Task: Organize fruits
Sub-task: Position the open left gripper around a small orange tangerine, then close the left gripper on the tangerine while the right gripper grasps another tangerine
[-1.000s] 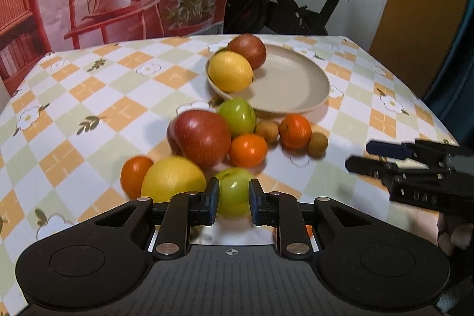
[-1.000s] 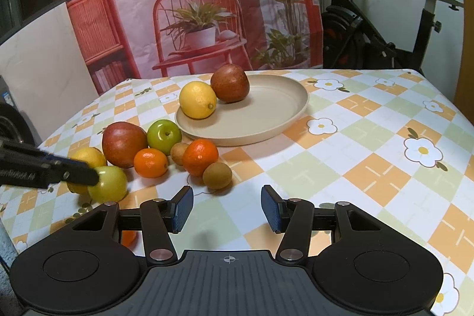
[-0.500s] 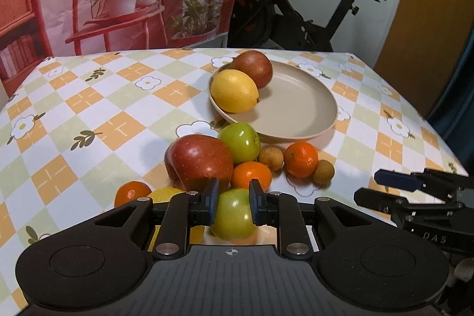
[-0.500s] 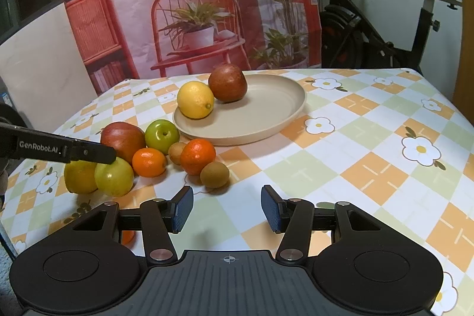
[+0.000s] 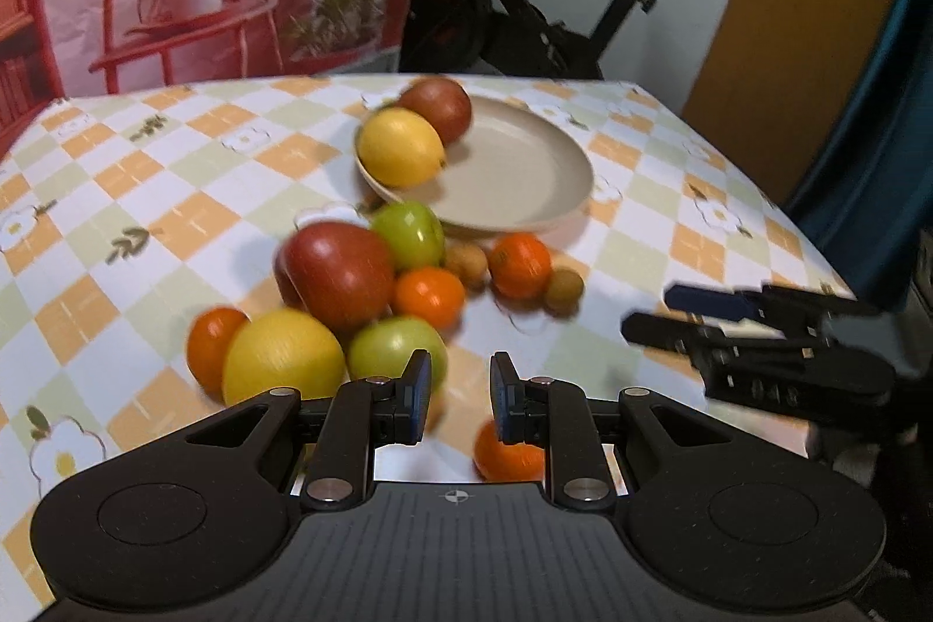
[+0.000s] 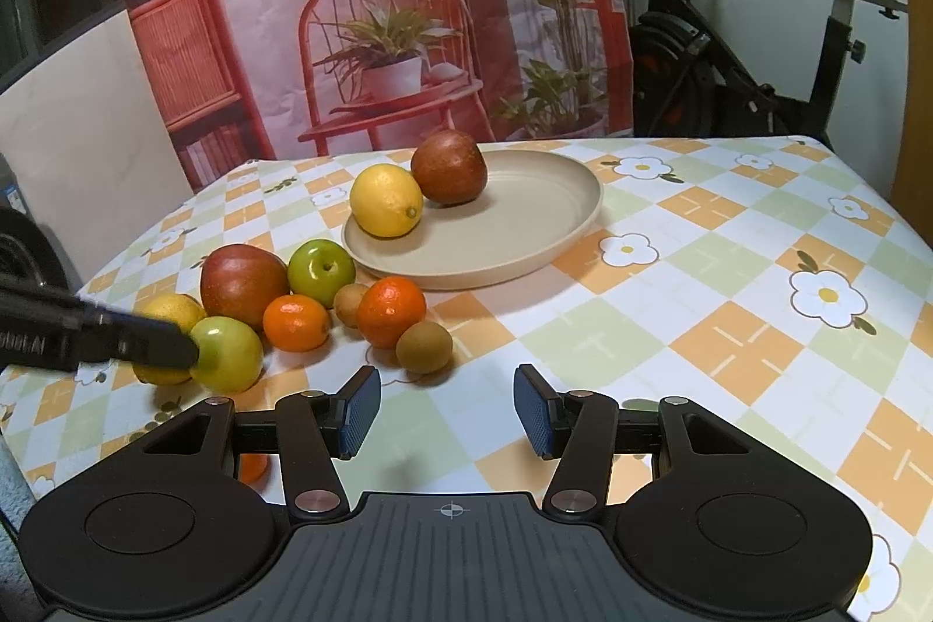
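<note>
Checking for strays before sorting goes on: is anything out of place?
One orange lies alone on the tablecloth, apart from the fruit pile, partly hidden behind the left hand-held gripper.

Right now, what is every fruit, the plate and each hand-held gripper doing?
Plate, flat, mostly bare.
Lemon, lying on the plate.
Dark red apple, on the plate behind the lemon.
Loose fruit pile, on the tablecloth beside the plate.
Left hand-held gripper, shut, nothing between its pads.
Right hand-held gripper, open, empty.
</note>
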`<state>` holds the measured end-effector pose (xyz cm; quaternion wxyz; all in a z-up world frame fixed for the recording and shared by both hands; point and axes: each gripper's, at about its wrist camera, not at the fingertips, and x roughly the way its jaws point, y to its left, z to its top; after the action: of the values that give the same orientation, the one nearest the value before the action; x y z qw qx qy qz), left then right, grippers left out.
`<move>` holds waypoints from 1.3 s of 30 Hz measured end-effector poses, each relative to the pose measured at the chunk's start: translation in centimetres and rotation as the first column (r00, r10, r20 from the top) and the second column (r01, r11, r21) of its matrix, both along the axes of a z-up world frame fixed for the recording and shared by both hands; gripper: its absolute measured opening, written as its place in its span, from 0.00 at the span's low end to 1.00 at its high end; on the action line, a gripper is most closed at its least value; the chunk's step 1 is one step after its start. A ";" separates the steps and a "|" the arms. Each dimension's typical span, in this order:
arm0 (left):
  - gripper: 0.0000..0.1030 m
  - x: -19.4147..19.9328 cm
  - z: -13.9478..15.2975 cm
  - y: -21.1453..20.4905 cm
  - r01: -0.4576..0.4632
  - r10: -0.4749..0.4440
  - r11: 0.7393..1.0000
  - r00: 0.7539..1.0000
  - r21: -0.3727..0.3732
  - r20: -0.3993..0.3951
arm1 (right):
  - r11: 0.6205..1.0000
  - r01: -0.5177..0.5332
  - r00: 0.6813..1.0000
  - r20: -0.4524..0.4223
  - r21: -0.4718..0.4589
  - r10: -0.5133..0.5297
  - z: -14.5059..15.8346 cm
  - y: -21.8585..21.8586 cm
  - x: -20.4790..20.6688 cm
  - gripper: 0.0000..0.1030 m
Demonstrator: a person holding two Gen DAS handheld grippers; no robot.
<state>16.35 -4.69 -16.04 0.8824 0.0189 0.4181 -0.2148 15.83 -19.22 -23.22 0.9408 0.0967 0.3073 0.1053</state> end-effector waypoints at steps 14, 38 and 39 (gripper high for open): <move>0.32 -0.4 -1.9 -0.9 0.061 -0.061 0.998 0.995 -0.007 -0.084 | 1.000 0.006 1.000 0.000 0.004 -0.006 0.0 -0.2 0.0 0.46; 0.36 0.1 -3.0 -1.8 0.068 -0.064 0.997 0.994 0.035 -0.091 | 1.000 0.002 1.000 -0.002 0.011 -0.002 -0.4 -0.2 -0.1 0.47; 0.36 0.0 -2.8 -1.7 0.060 -0.057 0.998 0.995 0.032 -0.079 | 1.000 0.000 1.000 0.000 0.011 0.000 -0.4 -0.2 -0.1 0.47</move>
<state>16.36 -6.39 -18.86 0.8583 0.0382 0.4551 -0.2339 15.75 -19.42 -23.60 0.9402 0.1017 0.3069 0.1071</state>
